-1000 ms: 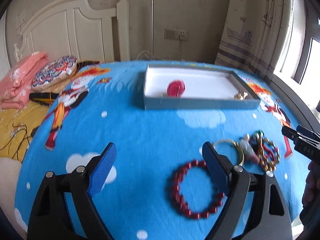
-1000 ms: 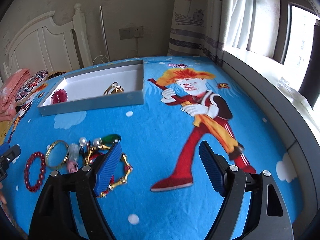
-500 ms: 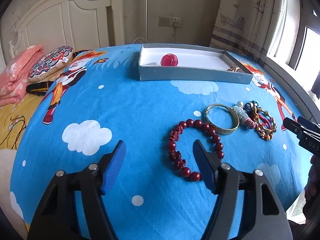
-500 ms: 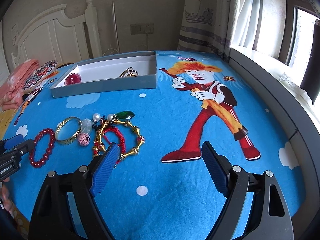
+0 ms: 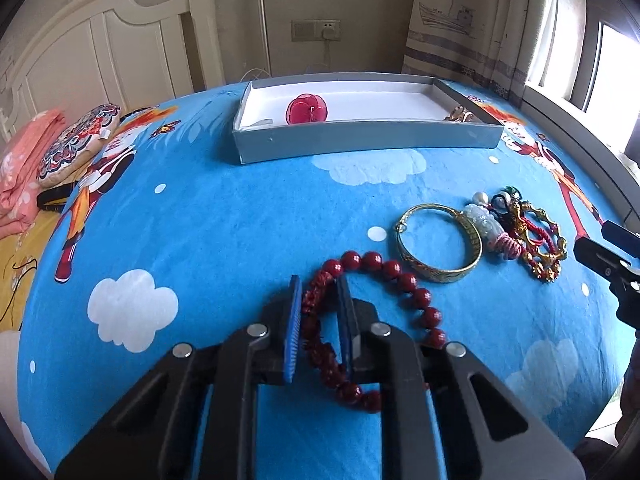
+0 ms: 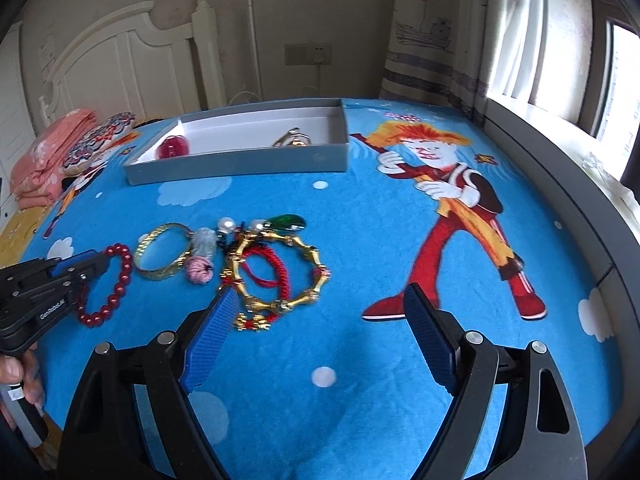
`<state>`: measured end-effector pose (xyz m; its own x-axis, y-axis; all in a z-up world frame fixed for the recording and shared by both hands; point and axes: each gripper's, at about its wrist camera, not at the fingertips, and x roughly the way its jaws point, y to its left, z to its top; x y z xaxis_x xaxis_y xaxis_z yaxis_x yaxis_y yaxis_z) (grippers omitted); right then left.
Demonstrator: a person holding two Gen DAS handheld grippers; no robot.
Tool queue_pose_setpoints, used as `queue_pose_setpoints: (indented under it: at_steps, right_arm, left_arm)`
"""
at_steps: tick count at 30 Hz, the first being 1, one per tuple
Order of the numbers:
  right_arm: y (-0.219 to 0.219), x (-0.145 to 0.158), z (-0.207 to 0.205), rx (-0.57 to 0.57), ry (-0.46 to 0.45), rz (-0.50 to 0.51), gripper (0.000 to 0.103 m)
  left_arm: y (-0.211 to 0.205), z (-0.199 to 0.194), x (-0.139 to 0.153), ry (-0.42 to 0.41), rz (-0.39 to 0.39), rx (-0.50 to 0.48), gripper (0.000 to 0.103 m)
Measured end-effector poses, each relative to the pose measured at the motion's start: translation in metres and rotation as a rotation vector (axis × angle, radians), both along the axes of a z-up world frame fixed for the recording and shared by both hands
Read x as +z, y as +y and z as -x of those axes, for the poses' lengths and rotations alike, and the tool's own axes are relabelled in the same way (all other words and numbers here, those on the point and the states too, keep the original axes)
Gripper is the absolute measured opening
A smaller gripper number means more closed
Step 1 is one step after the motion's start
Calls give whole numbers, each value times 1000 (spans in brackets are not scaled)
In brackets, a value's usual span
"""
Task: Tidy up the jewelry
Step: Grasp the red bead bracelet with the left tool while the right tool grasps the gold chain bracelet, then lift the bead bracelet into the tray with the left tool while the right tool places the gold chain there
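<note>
Jewelry lies mid-bedspread; my left gripper (image 5: 318,320) pinches the red bead bracelet (image 5: 384,304) at its tassel, right gripper (image 6: 320,344) wide, empty. Lifting may snag the touching gold bangle (image 5: 440,242).

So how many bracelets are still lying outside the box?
4: red beads in the left tongs, gold bangle beside them, red cord inside the gold link bracelet. The cluster may hide more.

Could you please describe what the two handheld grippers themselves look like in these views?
Both match: the left gripper and right gripper have matte black angular frames with triangular cut-outs, silver round pivot bolts and ribbed blue finger pads. White lettering marks the left gripper's side. No cables or sleeves are visible.
</note>
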<state>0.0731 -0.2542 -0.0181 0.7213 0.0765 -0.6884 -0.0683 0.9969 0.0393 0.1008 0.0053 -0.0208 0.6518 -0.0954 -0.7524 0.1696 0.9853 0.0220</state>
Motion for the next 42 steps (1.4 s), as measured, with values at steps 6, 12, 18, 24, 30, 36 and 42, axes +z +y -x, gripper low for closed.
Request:
queue_pose_setpoints:
  at_steps: [6, 12, 18, 24, 30, 36, 42]
  right_arm:
    - [19, 0, -13, 53, 15, -20, 61]
    - [36, -2, -29, 93, 31, -20, 37]
    - [46, -9, -35, 114, 54, 1, 26]
    - [51, -15, -39, 125, 65, 2, 14]
    - [46, -12, -39, 127, 49, -10, 11]
    - [37, -1, -33, 97, 14, -12, 11]
    - [25, 10, -26, 71, -7, -22, 11]
  left_arm:
    - [3, 3, 0, 0, 35, 2, 14]
    - [5, 5, -1, -5, 51, -1, 14]
    - [6, 7, -2, -11, 64, -2, 14]
    - [7, 7, -2, -14, 75, -4, 13]
    - [8, 7, -2, -14, 78, -1, 13]
    - [8, 8, 1, -14, 94, 4, 12]
    - [6, 14, 13, -43, 100, 4, 12]
